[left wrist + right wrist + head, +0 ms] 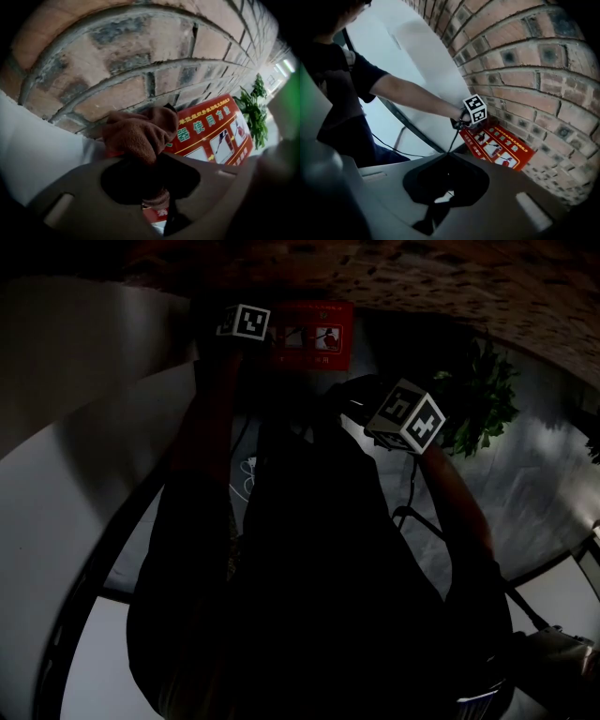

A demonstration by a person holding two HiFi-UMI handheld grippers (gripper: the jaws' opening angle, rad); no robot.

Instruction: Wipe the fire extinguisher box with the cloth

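Fingers (75, 199) of left gripper (152, 164): clamped on a brown cloth (138, 133), wad bunched ahead of the tips, tail hanging down between them. Fingers (520, 199) of right gripper (445, 157): closed tip to tip, nothing between (only floor and a black cable (452, 136) beyond). Held back and off to one side, pointed at the work, no part in it for now.

Fire extinguisher box (213, 136): red, printed with pictures and lettering, set low against the brick wall (140, 61), green plant (255, 105) just past its far end. In the right gripper view, left gripper at the box corner nearest the white panel (426, 61). Cloth at that corner, seemingly pressed to the edge; actual contact not confirmable. Head view too dark to help.

Progress, as a judgement: cloth in grip and brought to the box, so setup done. Looks to be at the start of a pass, or at one end of it. No streaks, damp marks or dust lines visible, so no way of gauging cleaned area against uncleaned. Left to do, most likely: strokes across the printed face toward the plant end, then the edges.
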